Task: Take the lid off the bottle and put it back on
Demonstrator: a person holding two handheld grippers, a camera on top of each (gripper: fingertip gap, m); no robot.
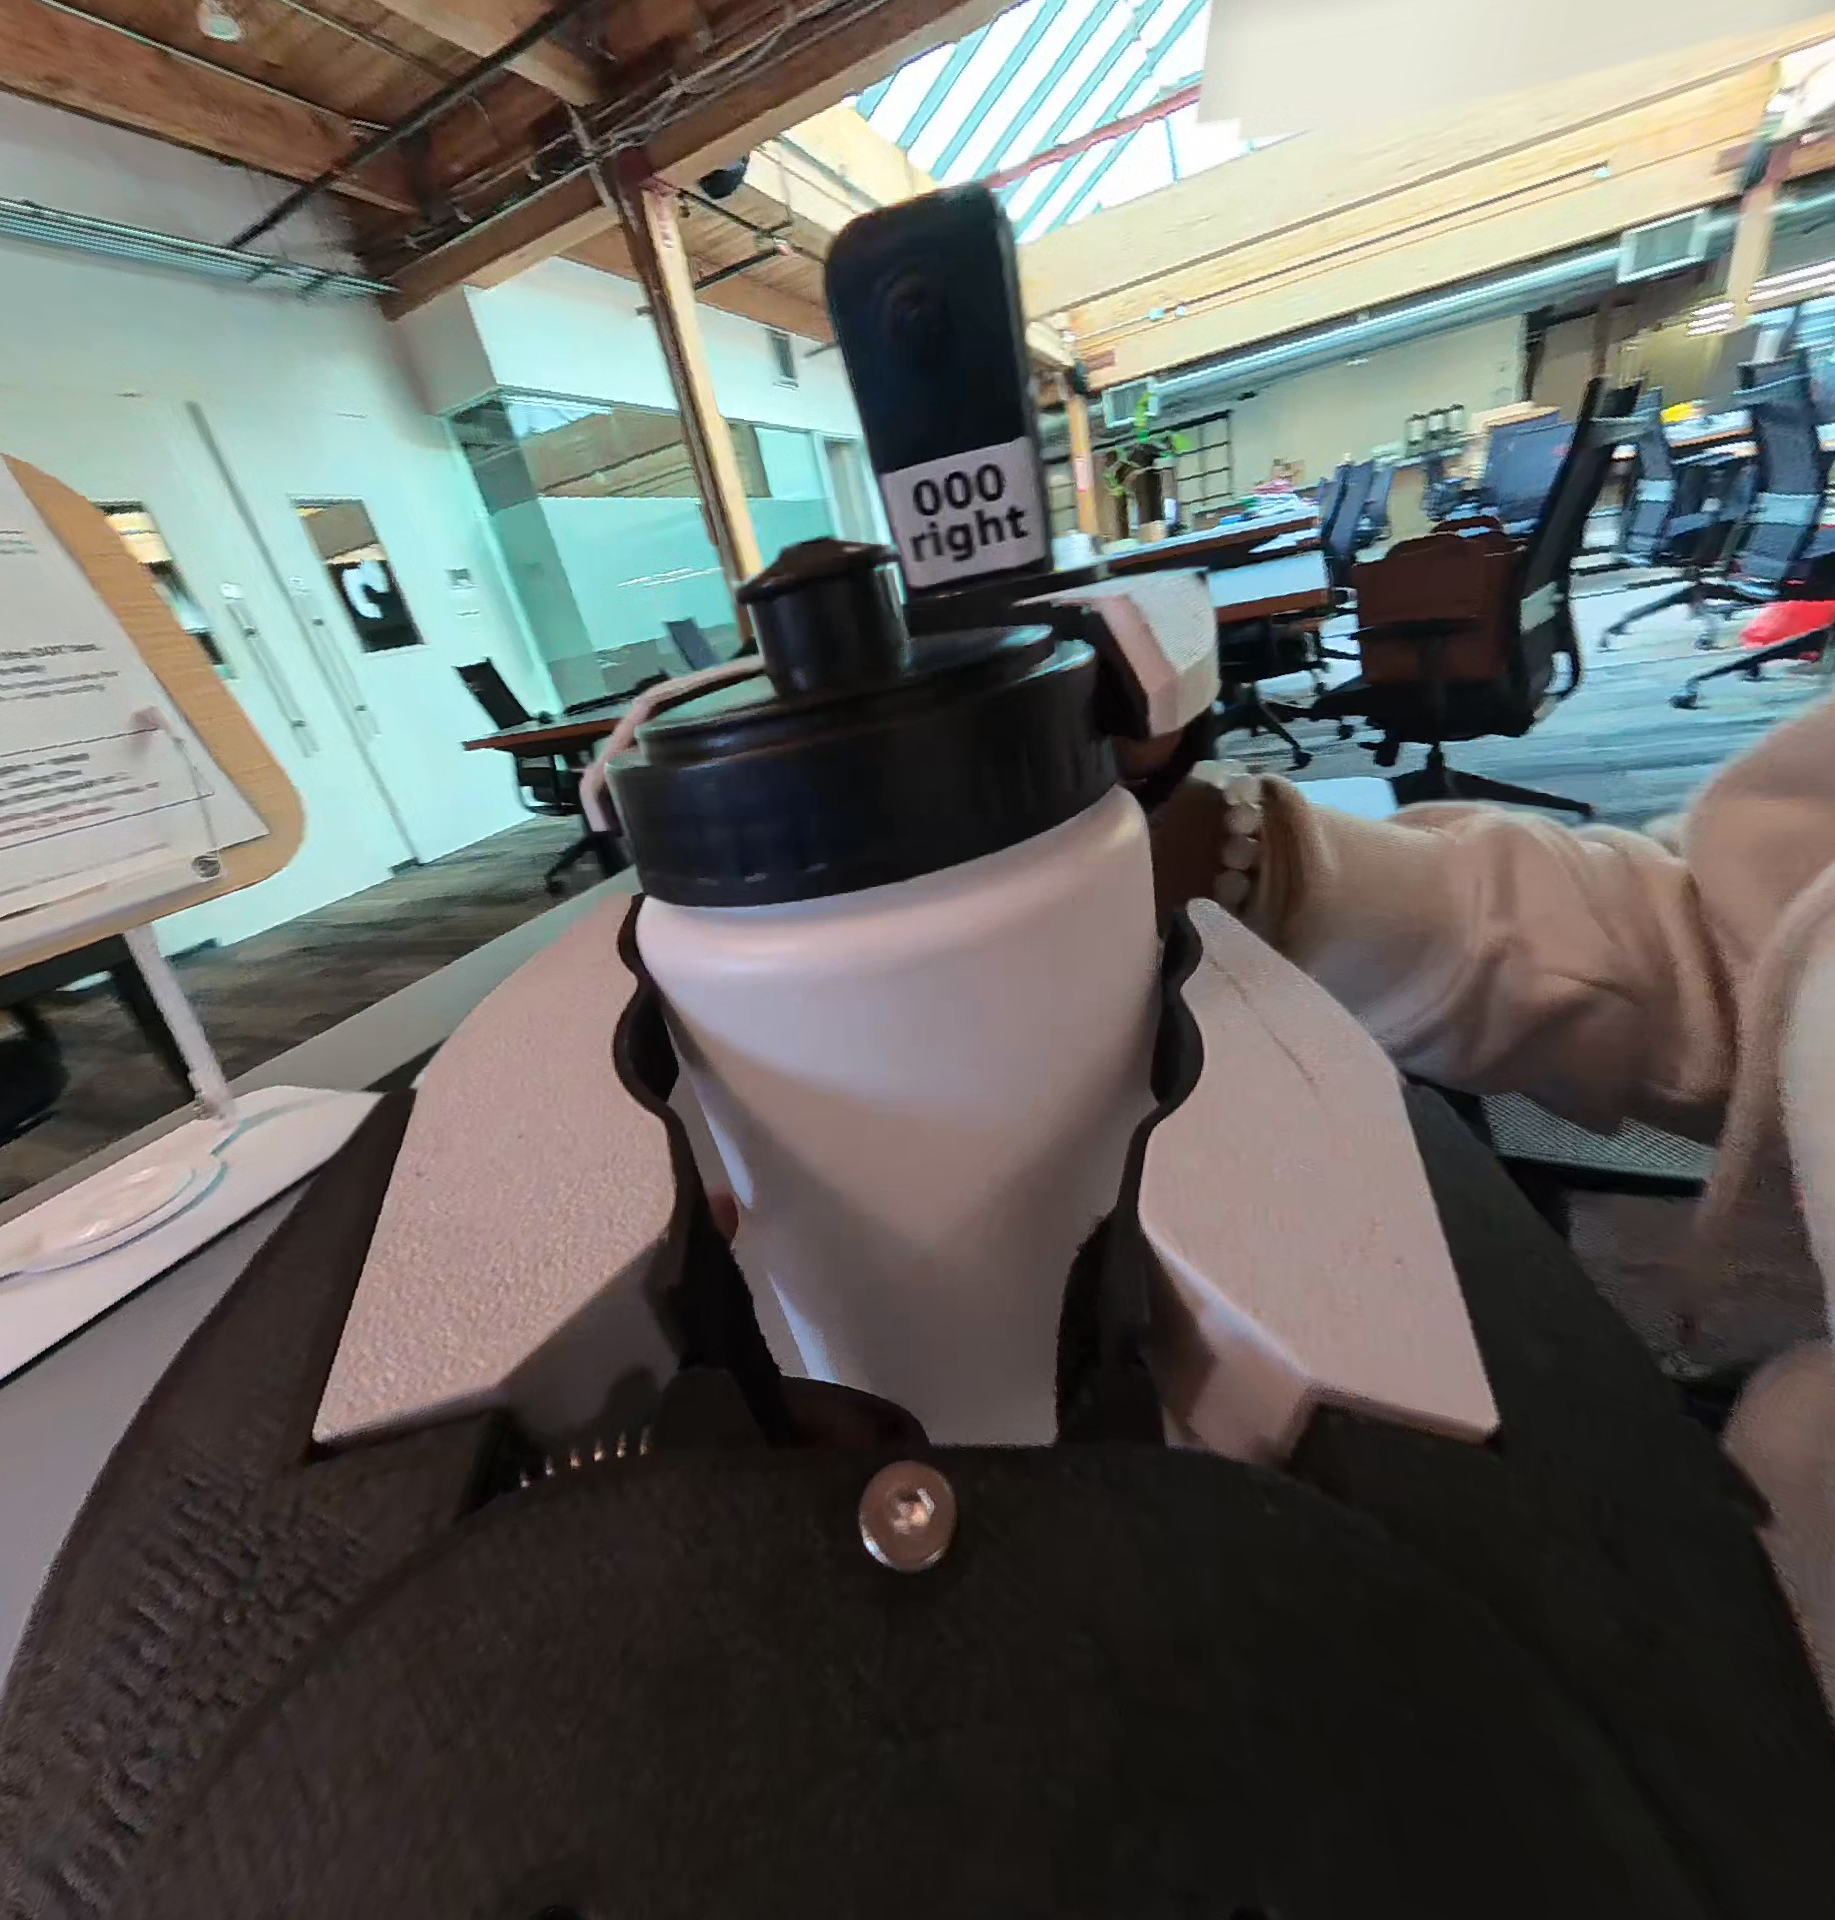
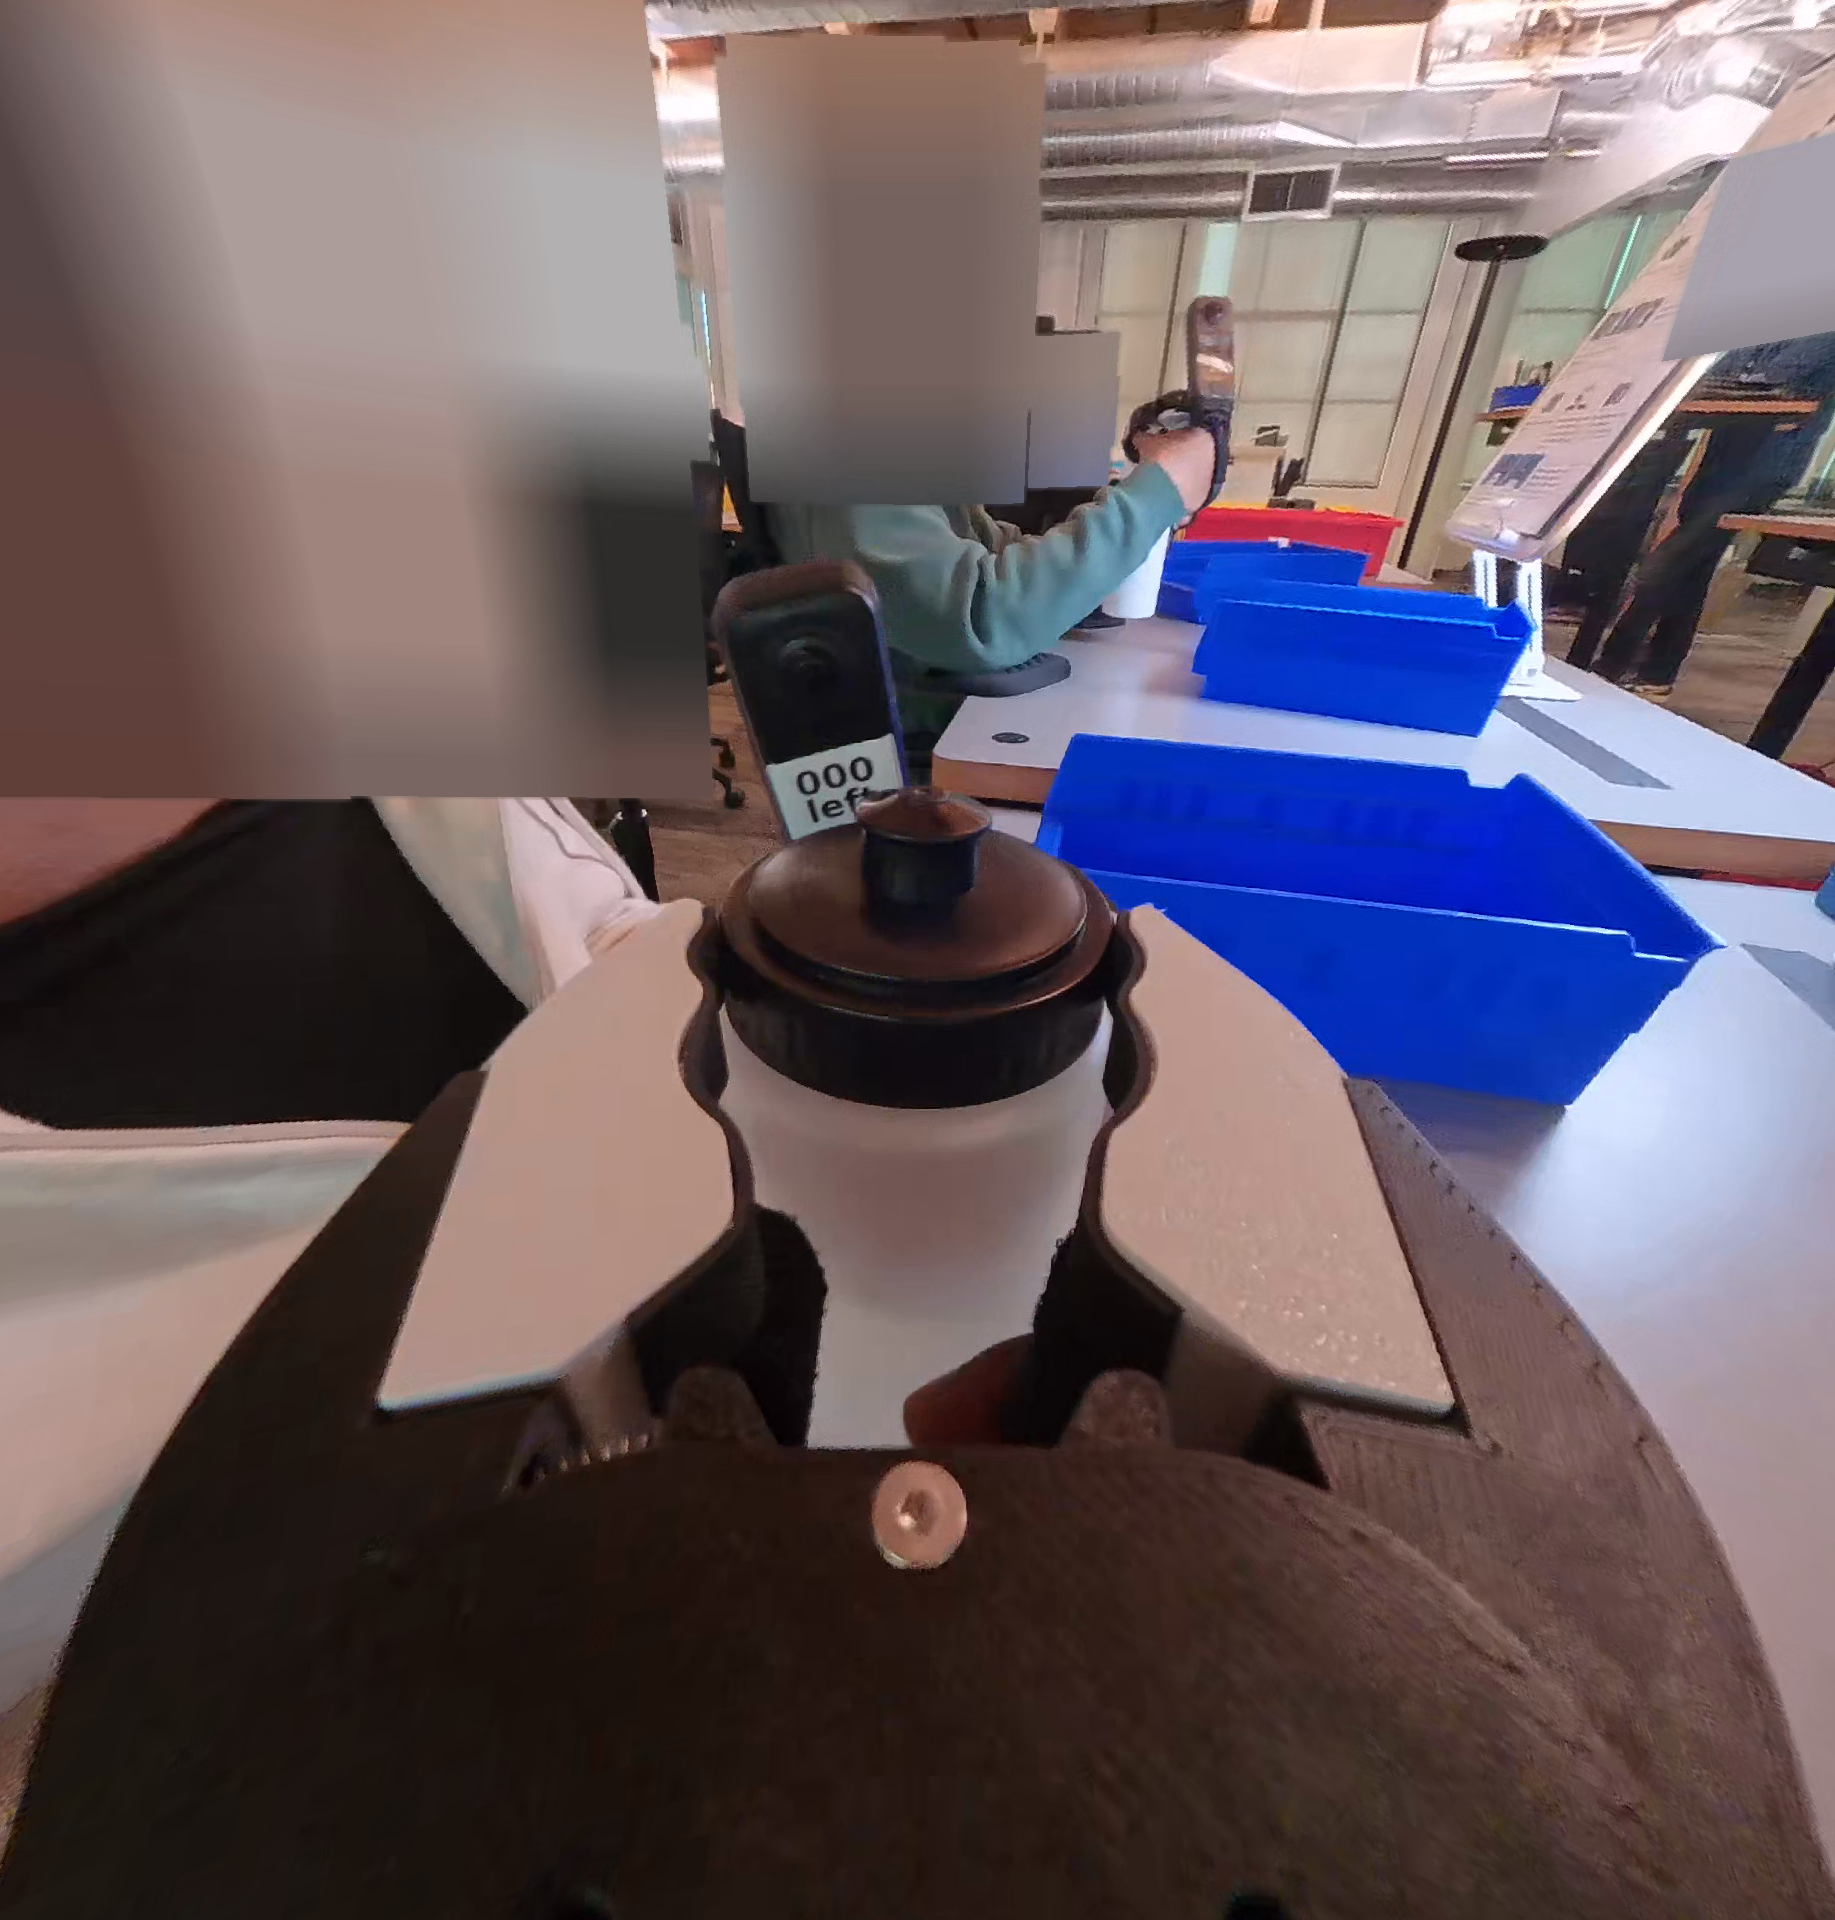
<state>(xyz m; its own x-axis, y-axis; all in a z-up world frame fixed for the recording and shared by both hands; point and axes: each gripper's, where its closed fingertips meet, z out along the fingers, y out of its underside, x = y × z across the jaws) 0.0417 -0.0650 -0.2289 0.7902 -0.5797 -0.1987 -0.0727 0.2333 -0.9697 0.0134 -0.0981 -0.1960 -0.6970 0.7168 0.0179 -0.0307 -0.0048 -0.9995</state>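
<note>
A white plastic bottle (image 1: 892,1039) stands upright between my left gripper's fingers. My left gripper (image 1: 913,997) is shut on the bottle's body just under the lid. The black lid (image 1: 861,790) with a small spout sits on the bottle's top. In the right wrist view, my right gripper (image 2: 915,940) is shut on the black lid (image 2: 913,997), its fingertips on either side of the rim, with the white bottle (image 2: 913,1195) below it. One of the right gripper's white fingers (image 1: 1162,634) shows behind the lid in the left wrist view.
A large blue bin (image 2: 1360,914) lies on the grey table (image 2: 1671,1195) to the right, with more blue bins (image 2: 1349,655) and a red one behind. A sign on a white stand (image 1: 82,707) is at the left. A person's cream sleeve (image 1: 1464,956) is at the right.
</note>
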